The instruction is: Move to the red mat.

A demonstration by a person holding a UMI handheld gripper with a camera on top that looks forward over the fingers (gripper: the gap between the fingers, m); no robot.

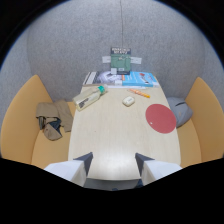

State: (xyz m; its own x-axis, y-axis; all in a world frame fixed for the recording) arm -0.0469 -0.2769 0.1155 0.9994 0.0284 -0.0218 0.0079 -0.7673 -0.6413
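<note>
I had the claw (113, 162) spread wide over the near edge of the pale wooden desk (107, 135), nothing between its two grey fingers. The flat round red mat (160, 118) lay against the desk's right edge, well beyond the right finger, with bare wood between. Further on sat a small white oval object (128, 101), and past it a thin orange pen-like stick (138, 93). A clear plastic bottle (90, 96) lay tipped near the far left corner. Printed sheets (120, 78) covered the far edge below a green standing card (120, 60). A tan cloth bag (51, 120) slumped on the orange bench (22, 125) to the left, grey fabric (181, 111) on the right.
</note>
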